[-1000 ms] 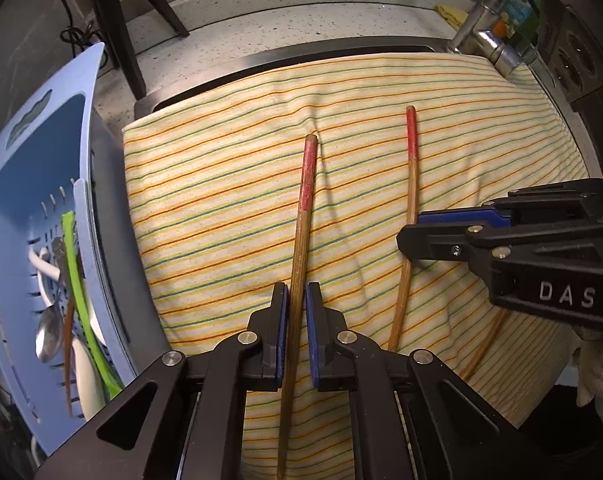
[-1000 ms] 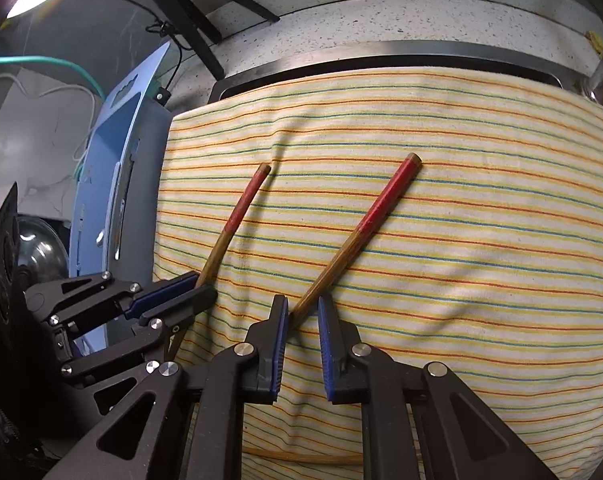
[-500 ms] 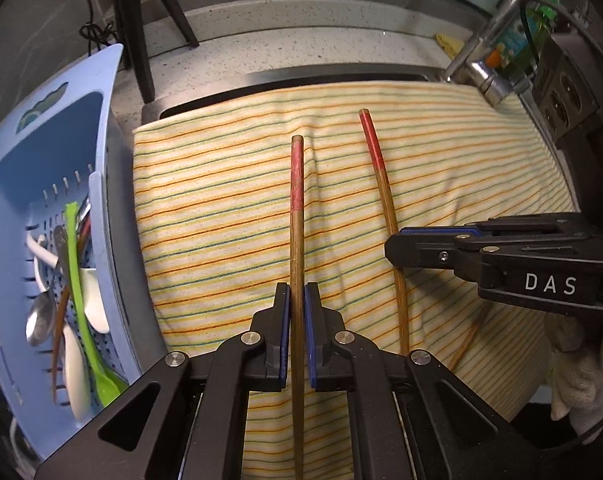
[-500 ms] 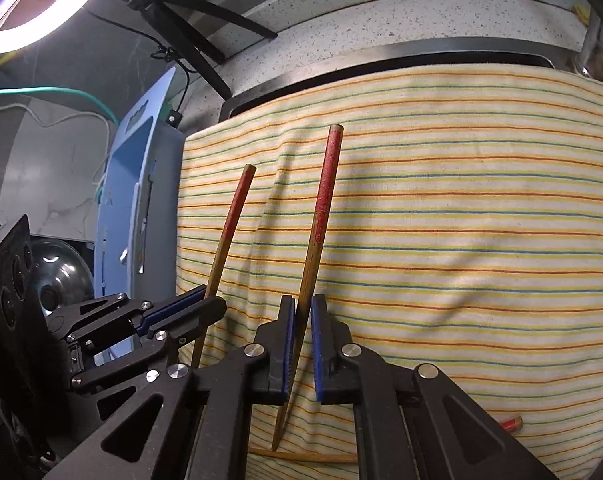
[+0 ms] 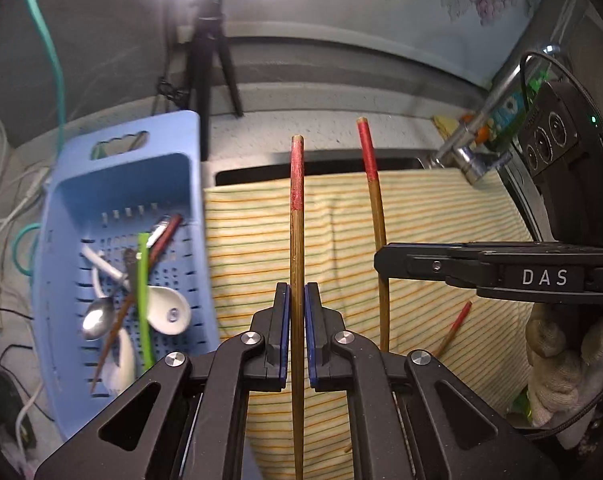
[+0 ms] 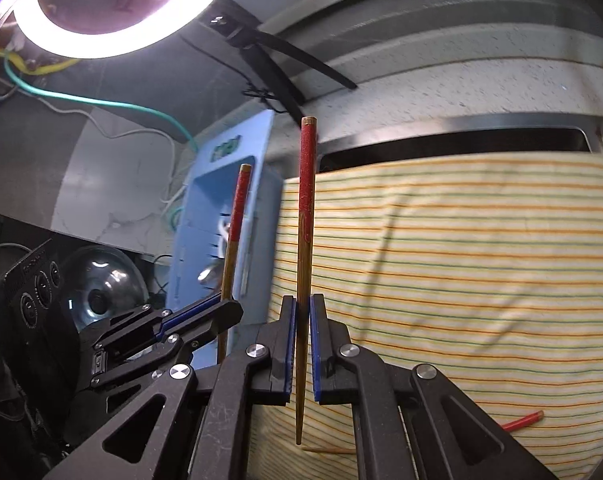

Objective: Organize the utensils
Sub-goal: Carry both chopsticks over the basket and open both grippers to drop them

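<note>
My left gripper is shut on a wooden chopstick with a red top, held clear of the striped cloth. In the right wrist view, my right gripper is shut on a second red-topped chopstick, also held in the air. Each gripper shows in the other's view: the right gripper with its chopstick, the left gripper with its chopstick. A third chopstick lies on the cloth. The blue basket to the left holds spoons, a green utensil and dark chopsticks.
The cloth covers a steel sink with a faucet at the far right. A black tripod stands behind the basket, under a bright ring light. A gloved hand holds the right gripper. Cables run at the left.
Both grippers have risen and lifted their chopsticks off the cloth. The right jaws closed onto their chopstick, which swung from slanting to straight along the fingers.
</note>
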Motion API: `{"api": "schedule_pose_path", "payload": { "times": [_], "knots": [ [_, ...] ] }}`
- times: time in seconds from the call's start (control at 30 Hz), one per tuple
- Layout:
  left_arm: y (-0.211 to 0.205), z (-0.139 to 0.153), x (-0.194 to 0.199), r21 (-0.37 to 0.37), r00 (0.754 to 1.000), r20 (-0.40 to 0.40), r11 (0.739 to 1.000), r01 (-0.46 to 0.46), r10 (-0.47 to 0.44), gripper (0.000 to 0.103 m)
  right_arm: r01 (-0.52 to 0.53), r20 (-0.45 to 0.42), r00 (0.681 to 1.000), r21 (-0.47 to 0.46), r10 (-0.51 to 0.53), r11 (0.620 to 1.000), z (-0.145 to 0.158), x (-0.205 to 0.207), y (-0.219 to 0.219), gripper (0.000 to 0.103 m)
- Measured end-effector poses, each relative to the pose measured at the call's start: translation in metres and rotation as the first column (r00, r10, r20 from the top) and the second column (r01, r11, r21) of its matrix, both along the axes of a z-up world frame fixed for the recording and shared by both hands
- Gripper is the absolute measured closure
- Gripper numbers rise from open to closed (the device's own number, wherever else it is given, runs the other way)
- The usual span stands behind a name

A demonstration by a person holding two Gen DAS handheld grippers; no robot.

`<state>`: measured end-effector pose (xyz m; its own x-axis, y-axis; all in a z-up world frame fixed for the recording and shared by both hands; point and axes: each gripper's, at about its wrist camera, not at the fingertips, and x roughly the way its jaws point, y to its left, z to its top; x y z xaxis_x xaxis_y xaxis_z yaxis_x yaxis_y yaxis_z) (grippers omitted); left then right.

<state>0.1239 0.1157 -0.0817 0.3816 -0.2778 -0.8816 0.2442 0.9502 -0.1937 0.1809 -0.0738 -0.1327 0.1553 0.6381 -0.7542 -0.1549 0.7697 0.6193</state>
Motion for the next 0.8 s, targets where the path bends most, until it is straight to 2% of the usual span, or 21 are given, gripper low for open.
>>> {"api": "schedule_pose_path", "payload": {
  "times": [0.2, 0.43, 0.63, 0.8],
  "knots": [
    [0.053, 0.005, 0.001, 0.016, 0.994, 0.024, 0.994, -0.108, 0.108, 0.097, -0.068, 0.037, 0.997, 0.007, 0.068, 0.998, 0.018, 0.002, 0.041, 0.097],
    [0.103, -0.010, 0.003, 0.020, 0.979, 0.007, 0.979, -0.205, 0.205, 0.097, -0.142, 0.067, 0.988, -0.011, 0.142, 0.990, 0.025, 0.008, 0.099, 0.097],
    [0.124, -0.021, 0.011, 0.001, 0.970, -0.002, 0.970, -0.242, 0.242, 0.097, -0.193, 0.078, 0.978, -0.045, 0.196, 0.980, 0.020, 0.011, 0.145, 0.097],
    [0.132, -0.026, 0.017, -0.012, 0.966, -0.012, 0.966, -0.257, 0.256, 0.097, -0.202, 0.085, 0.974, -0.080, 0.209, 0.976, 0.015, 0.011, 0.161, 0.094]
  ]
}}
